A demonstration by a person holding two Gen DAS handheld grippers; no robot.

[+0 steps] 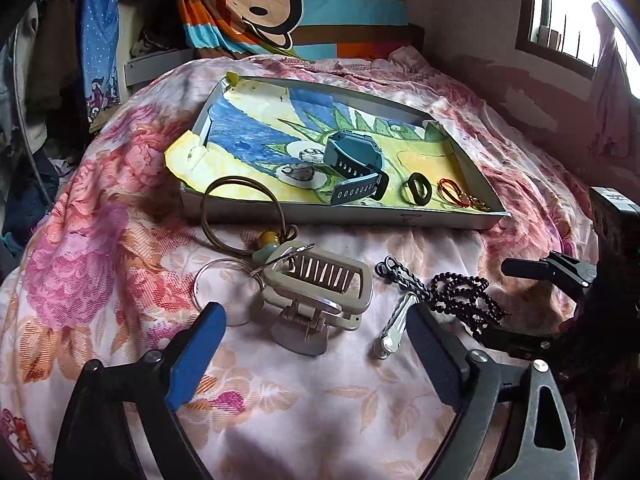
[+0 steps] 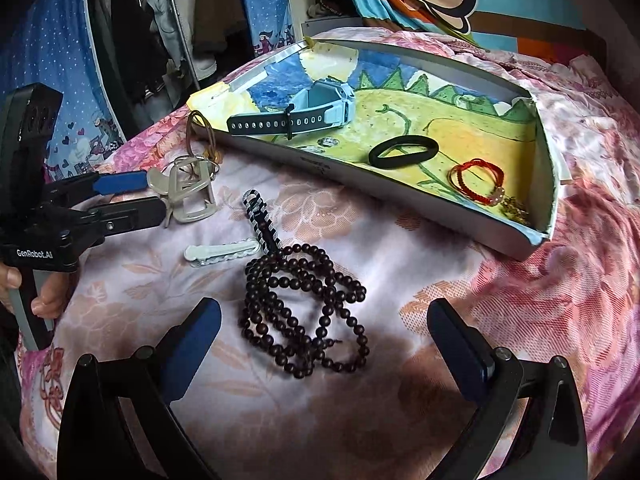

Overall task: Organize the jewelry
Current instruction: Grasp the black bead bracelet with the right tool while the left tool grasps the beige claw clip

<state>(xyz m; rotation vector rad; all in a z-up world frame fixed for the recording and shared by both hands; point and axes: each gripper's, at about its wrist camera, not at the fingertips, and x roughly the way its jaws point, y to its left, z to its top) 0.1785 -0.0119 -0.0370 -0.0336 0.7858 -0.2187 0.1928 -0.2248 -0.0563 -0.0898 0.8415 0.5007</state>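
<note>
A shallow white tray (image 1: 336,213) (image 2: 400,196) lined with a drawing lies on the bed. It holds a blue-grey watch (image 1: 352,160) (image 2: 308,110), a black band (image 1: 418,188) (image 2: 403,151) and a red bracelet (image 1: 452,192) (image 2: 478,180). On the bedspread lie a beige hair clip (image 1: 320,284) (image 2: 188,192), a brown cord with rings (image 1: 240,216), a small white clip (image 1: 394,328) (image 2: 222,252) and a dark bead necklace (image 1: 460,296) (image 2: 304,308). My left gripper (image 1: 316,336) is open around the beige clip. My right gripper (image 2: 324,336) is open over the beads.
The flowered bedspread (image 1: 120,260) (image 2: 560,280) bulges and falls away at the left. A striped monkey pillow (image 1: 296,4) stands behind the tray. Hanging clothes (image 2: 160,20) are at the left, a window (image 1: 568,12) at the right.
</note>
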